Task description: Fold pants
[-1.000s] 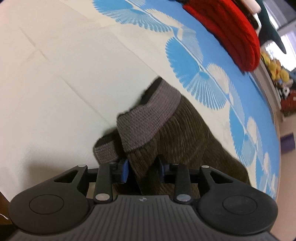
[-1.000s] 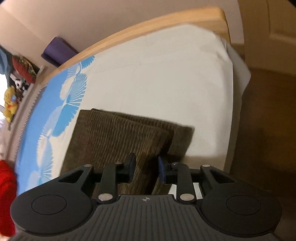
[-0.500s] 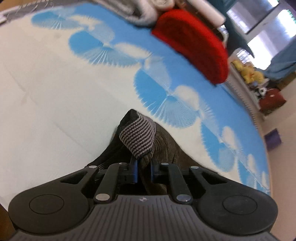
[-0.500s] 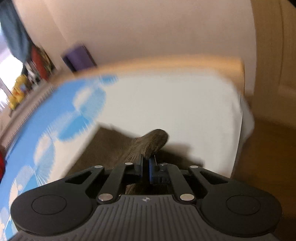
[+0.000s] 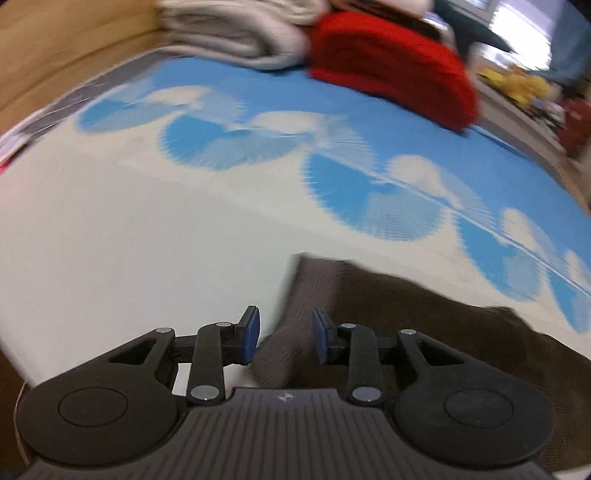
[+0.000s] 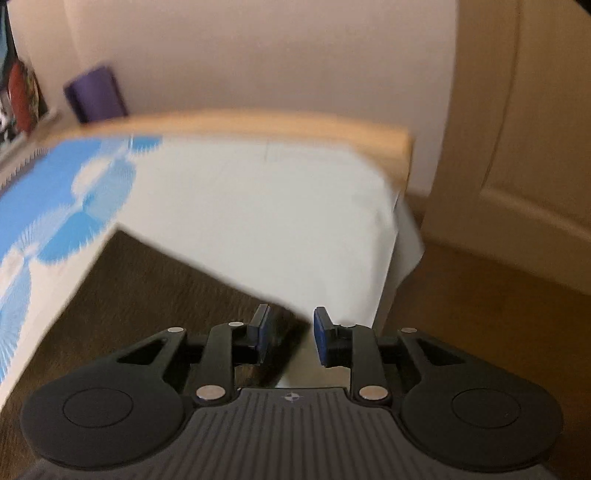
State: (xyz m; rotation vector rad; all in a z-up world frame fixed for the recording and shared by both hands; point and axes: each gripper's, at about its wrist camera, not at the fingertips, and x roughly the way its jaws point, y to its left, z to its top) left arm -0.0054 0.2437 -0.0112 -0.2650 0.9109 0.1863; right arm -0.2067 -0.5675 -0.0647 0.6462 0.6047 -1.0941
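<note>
The brown corduroy pants [image 5: 424,325] lie folded on the white and blue bed sheet [image 5: 129,240]. Their grey ribbed waistband [image 5: 310,280] runs down between the pads of my left gripper [image 5: 285,334]. That gripper's jaws are opening, and the pads stand apart from the cloth. In the right wrist view the pants [image 6: 147,295] fill the lower left. Their far edge passes just inside the left pad of my right gripper [image 6: 291,336]. Its jaws are opening too, with white sheet [image 6: 277,206] showing in the gap. Both views are motion-blurred.
A red cushion [image 5: 391,62] and folded pale blankets [image 5: 240,29] lie at the head of the bed, by a wooden frame [image 5: 55,48]. The wooden footboard [image 6: 258,129], a purple object [image 6: 96,94], a door [image 6: 517,129] and brown floor [image 6: 480,314] lie beyond the bed's corner.
Half a second ago each gripper was shut on a pinched-up fold of the pants. Both now have their jaws apart, the cloth has dropped flat, and both grippers have risen and rolled.
</note>
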